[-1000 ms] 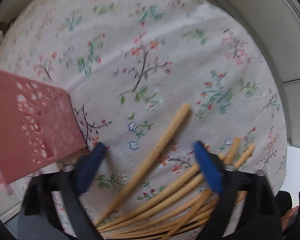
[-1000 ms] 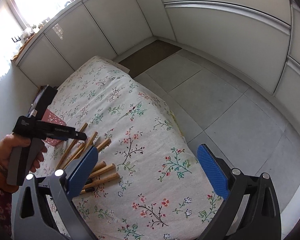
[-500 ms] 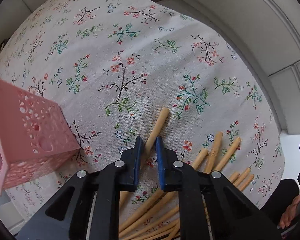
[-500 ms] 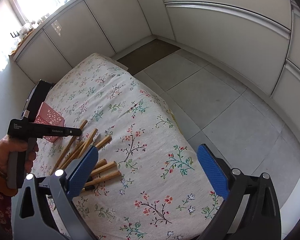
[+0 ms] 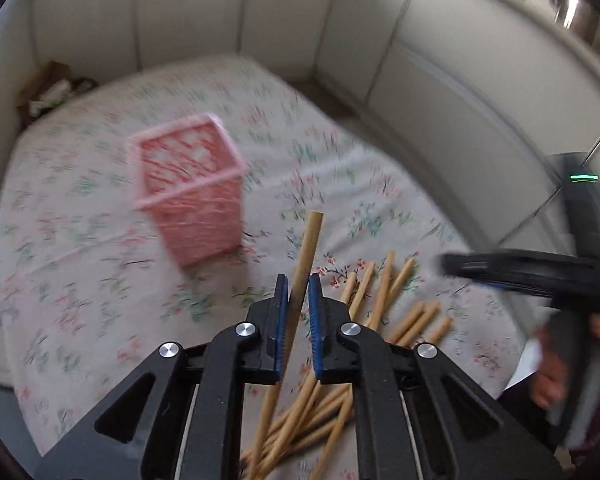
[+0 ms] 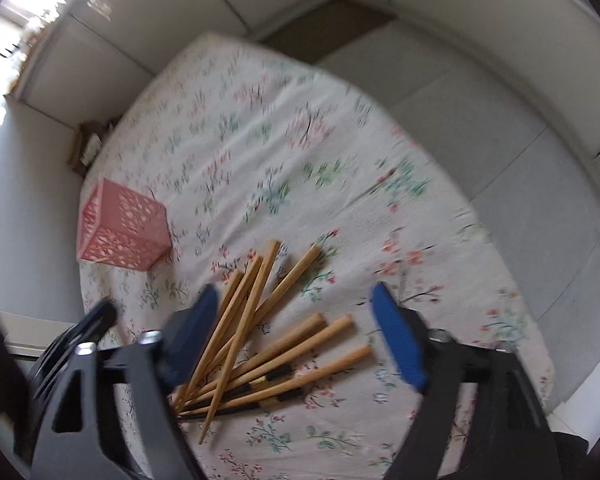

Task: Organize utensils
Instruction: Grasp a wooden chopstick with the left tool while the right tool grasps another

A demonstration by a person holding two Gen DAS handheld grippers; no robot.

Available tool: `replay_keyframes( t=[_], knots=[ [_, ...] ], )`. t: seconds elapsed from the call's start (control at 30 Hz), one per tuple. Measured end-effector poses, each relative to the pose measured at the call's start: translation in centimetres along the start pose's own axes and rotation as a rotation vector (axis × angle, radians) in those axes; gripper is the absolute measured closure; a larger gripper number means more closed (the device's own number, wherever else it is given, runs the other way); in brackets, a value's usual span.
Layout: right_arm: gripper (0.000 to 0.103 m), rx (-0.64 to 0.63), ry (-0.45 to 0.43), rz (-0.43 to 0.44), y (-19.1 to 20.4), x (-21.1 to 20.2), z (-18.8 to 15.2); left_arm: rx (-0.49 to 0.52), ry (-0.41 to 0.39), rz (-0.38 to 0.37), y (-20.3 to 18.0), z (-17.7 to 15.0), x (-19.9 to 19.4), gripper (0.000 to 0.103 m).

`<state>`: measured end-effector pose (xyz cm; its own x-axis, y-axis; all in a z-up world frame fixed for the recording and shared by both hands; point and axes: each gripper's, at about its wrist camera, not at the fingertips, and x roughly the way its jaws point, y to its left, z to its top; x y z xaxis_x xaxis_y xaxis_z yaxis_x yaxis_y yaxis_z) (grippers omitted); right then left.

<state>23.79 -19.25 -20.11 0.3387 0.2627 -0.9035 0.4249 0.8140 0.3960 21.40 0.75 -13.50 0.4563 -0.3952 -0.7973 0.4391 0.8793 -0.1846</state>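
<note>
left wrist view: the left gripper (image 5: 299, 296) is clamped on one wooden chopstick (image 5: 308, 248), pinched partway along its length with the thick end pointing toward the pink basket (image 5: 192, 184). the stick is smooth, round and tapered, so it could pivot or slide between the ribbed blue pads and miss the basket's narrow square mouth. the basket is light perforated plastic standing toward the tablecloth's (image 5: 80, 300) far left corner; a nudge could tip it.

right wrist view: the right gripper (image 6: 306, 336) hangs wide open above the remaining chopsticks (image 6: 268, 344), fanned near the cloth's near edge. closing here could catch several at once.
</note>
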Motion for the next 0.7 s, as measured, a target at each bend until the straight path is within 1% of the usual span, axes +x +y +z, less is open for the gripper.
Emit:
replay_keyframes(
  t=[0.03,0.07,0.1,0.17,0.23,0.37,0.47,0.57,0.6,0.63,0.67,0.7],
  knots=[
    [0.055,0.006,0.04,-0.015,0.2,1.1,0.2,-0.017,-0.046,-0.007,0.5,-0.5,-1.9,0.094],
    [0.059,0.018,0.08,-0.038,0.3,2.3,0.4,-0.031,-0.084,-0.014,0.8,-1.0,-3.6,0.094],
    [0.064,0.025,0.086,-0.053,0.5,2.8,0.4,-0.035,-0.102,-0.015,1.0,-1.3,-4.3,0.095],
    [0.065,0.028,0.07,-0.072,1.0,3.1,0.5,-0.042,-0.158,-0.028,1.2,-2.2,-6.9,0.095],
    [0.065,0.032,0.072,-0.075,1.4,3.3,0.7,-0.047,-0.202,-0.038,1.5,-2.7,-8.3,0.095],
    [0.064,0.022,0.047,-0.065,2.5,2.7,1.0,-0.066,-0.27,-0.051,1.9,-3.2,-9.5,0.095],
    [0.064,0.001,0.044,-0.074,3.1,2.7,1.3,-0.071,-0.277,-0.063,1.9,-3.4,-9.5,0.095],
    [0.066,0.007,0.068,-0.099,3.2,4.1,1.8,-0.079,-0.28,-0.07,2.2,-3.6,-9.3,0.095],
    [0.07,0.004,0.078,-0.102,3.4,4.8,1.9,-0.085,-0.282,-0.068,2.2,-3.5,-9.4,0.095],
    [0.077,-0.001,0.077,-0.107,3.5,5.1,1.8,-0.088,-0.285,-0.065,2.3,-3.5,-9.5,0.095],
    [0.085,-0.016,0.05,-0.112,3.7,4.9,1.9,-0.091,-0.288,-0.063,2.4,-3.6,-9.6,0.095],
    [0.091,-0.032,0.048,-0.088,4.0,5.0,1.8,-0.096,-0.294,-0.058,2.5,-3.5,-9.7,0.095]
  ],
)
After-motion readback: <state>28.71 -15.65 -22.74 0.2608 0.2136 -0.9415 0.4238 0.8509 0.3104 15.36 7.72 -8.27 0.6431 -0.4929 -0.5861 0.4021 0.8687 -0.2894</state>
